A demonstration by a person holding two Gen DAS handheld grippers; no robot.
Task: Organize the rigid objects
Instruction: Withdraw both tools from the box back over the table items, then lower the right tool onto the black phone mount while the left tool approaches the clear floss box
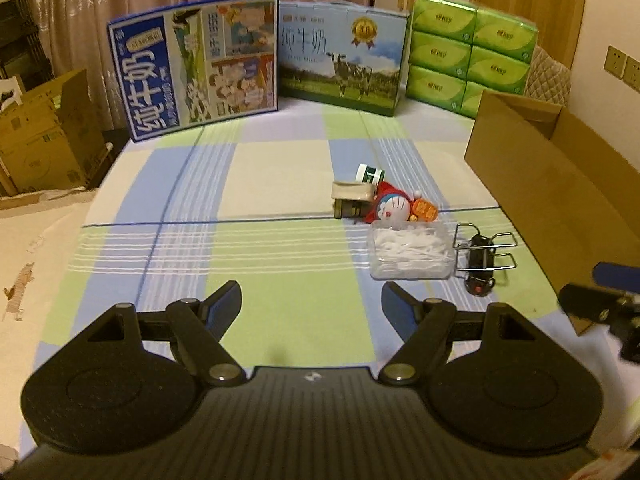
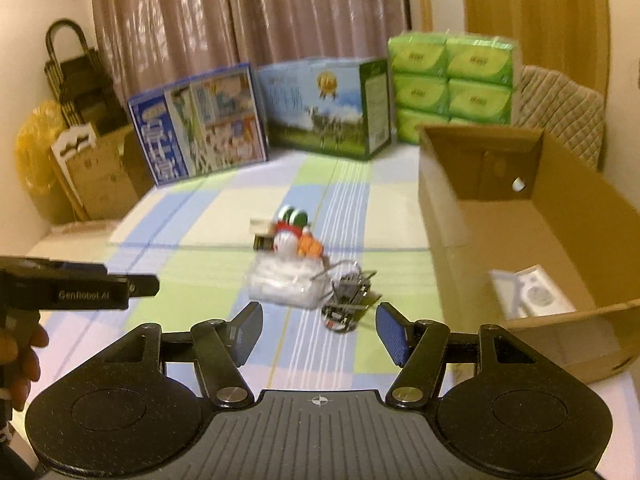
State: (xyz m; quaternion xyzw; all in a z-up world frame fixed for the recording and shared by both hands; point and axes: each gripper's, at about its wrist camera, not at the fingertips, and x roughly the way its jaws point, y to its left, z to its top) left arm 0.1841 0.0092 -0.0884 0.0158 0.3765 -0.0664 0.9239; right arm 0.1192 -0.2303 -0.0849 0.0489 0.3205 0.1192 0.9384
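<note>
**Cluster of small items on bed, carton to the right, both tools empty**

Checked bedsheet (image 1: 248, 184) in pale blue, green and cream covered a bed, backed by curtains; two milk cartons (image 1: 200, 64) and a stack of green tissue packs (image 1: 472, 52) stood along the far edge.

Item 1. Left tool (image 1: 312, 308): fingers spread, nothing between them. It hovered over bare sheet, with the cluster ahead and off to its right, well apart.

Item 2. Cluster of task objects, lying near mid-bed, listed left to right as seen from the left wrist:
- small beige and dark box (image 1: 352, 198), on its side;
- green-and-white jar (image 1: 370, 174), behind the box and touching it;
- cartoon-cat figure (image 1: 396, 206) in a red hood, lying down, leaning on the box;
- clear plastic tub of white picks (image 1: 412, 250), flat, just in front of the figure, long axis across the view;
- wire rack (image 1: 486, 252) with a dark object in it, just beside the tub on its right, nearest the carton.

Item 3. Right tool (image 2: 318, 330): fingers spread, nothing pinched. The wire rack (image 2: 348, 294) lay straight ahead, close beyond its fingertips; the tub (image 2: 286, 286) was slightly left. Judged the nearer tool, so the rack looked its likely first pick.

Item 4. Open cardboard carton (image 2: 452, 216), right of the cluster, long axis running away from the cameras; a white device (image 2: 536, 296) already lay inside. Judged the destination, a short carry to the right.

Note: right-wrist view blurred; rack contents not identifiable.
</note>
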